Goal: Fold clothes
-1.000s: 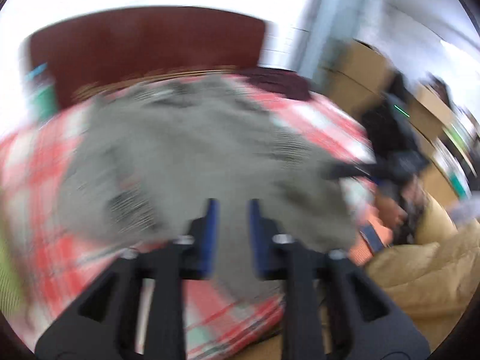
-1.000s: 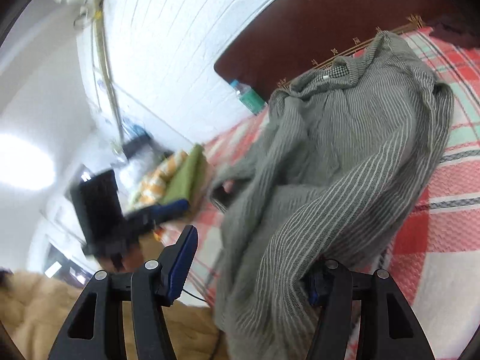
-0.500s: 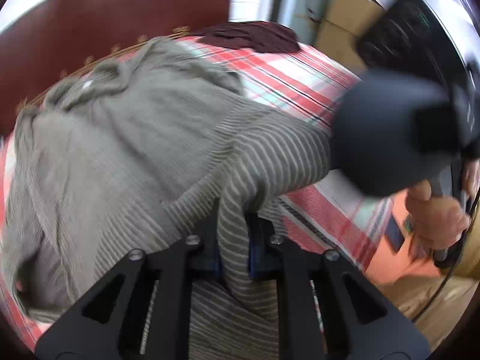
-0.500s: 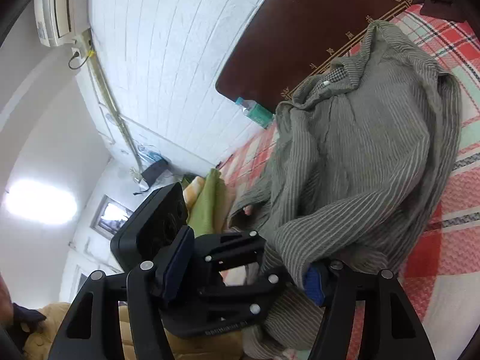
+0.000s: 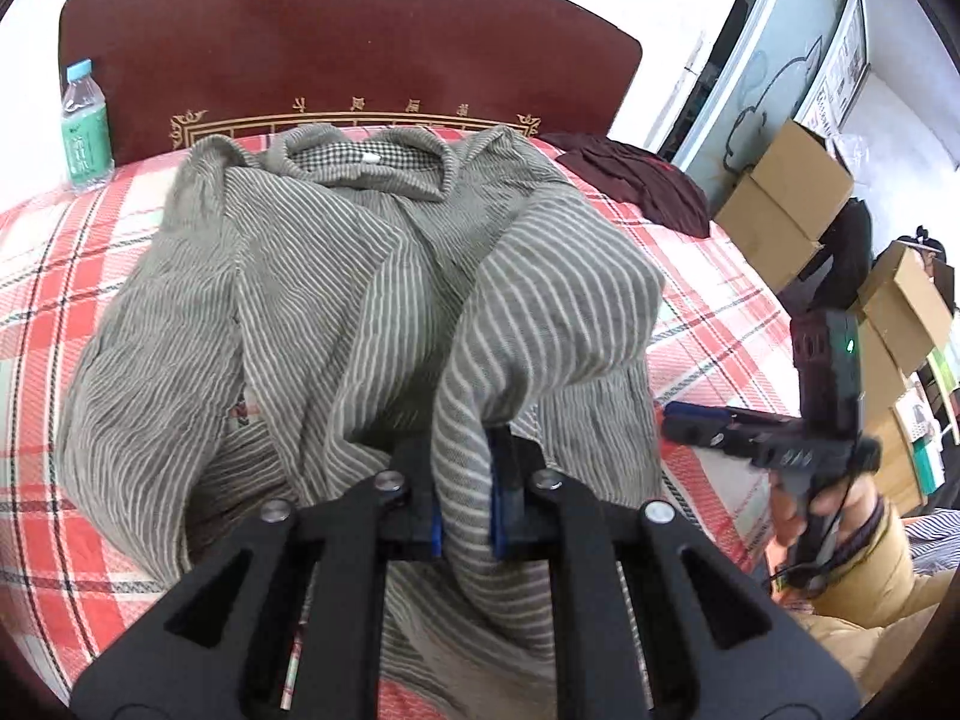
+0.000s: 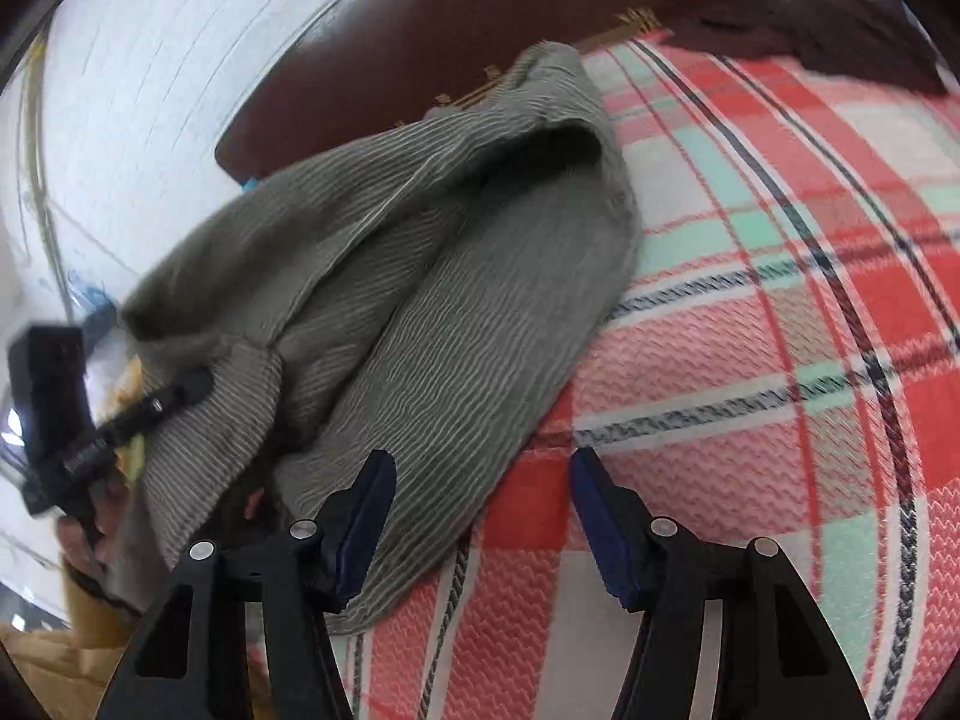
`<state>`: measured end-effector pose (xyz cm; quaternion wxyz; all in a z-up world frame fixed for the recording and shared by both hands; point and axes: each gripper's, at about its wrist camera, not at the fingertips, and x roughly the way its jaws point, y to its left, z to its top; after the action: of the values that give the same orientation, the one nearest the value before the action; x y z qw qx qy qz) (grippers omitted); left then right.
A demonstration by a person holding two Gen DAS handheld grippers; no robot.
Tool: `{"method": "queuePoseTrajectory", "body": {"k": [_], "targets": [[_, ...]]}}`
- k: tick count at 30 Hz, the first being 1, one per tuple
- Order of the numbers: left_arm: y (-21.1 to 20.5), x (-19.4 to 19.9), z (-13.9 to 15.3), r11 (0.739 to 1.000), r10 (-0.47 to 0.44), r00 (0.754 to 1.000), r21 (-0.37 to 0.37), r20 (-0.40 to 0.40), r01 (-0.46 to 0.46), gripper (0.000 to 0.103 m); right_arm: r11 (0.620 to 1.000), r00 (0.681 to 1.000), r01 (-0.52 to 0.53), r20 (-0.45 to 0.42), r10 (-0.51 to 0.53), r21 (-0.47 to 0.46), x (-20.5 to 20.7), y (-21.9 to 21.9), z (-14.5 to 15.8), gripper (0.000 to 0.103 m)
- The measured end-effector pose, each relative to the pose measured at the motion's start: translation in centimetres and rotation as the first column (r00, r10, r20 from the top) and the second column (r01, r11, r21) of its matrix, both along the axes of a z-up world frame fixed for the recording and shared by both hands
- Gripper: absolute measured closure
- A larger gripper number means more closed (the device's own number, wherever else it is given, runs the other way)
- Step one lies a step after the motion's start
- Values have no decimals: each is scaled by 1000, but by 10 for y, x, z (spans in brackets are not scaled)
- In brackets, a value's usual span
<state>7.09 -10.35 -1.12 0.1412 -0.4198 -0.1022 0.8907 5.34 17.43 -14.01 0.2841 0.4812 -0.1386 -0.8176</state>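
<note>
One grey striped shirt (image 5: 336, 324) lay crumpled across the red plaid bed (image 5: 708, 276), its checked-lined collar toward the headboard (image 5: 336, 48) and its hem near the foot edge. Soft, light and limp, it would likely sag and bunch wherever lifted, so seams, cuffs or hem corners looked the surest holds. The left tongs (image 5: 463, 498) were clamped on a gathered fold of sleeve. The right tongs (image 6: 480, 510) were closing, jaws still apart, nothing pinched, hem just beside one pad.
</note>
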Motion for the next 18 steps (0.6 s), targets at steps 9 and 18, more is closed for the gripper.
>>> {"method": "queuePoseTrajectory", "body": {"k": [9,18], "targets": [[-6,-9,-4,999,-15,1000,47,10,15,90,1000,998,-9,-64,11,30,-2,-34,-8,68],[2,-8,3,994,-71,997,83,0,71,90,935,966,57,-255,37,350,-11,-6,41,97]]}}
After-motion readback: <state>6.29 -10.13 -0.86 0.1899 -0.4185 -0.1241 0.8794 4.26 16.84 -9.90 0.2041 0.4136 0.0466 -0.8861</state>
